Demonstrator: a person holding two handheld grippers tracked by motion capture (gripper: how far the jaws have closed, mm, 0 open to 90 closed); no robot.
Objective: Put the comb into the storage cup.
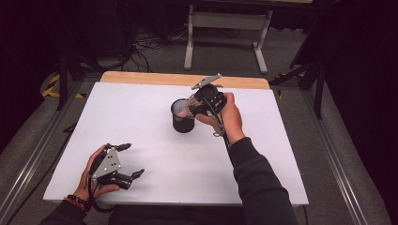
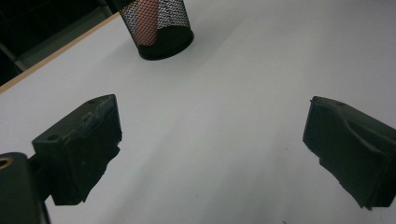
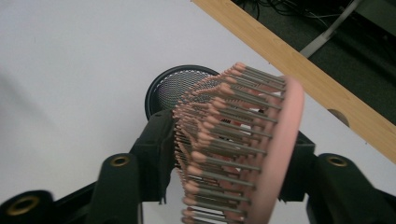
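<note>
A black mesh cup stands upright near the middle of the white board. My right gripper hovers at the cup's rim, shut on a pink hairbrush. In the right gripper view the jaws clamp the brush head, its bristles facing left, directly above the cup's mouth. The left gripper view shows the cup at the top with something pink inside the mesh. My left gripper rests at the board's near left, open with nothing between its jaws.
The board lies on a wooden tabletop whose far edge shows behind the cup. A grey metal frame and cables stand on the floor beyond. Dark floor borders the board on both sides.
</note>
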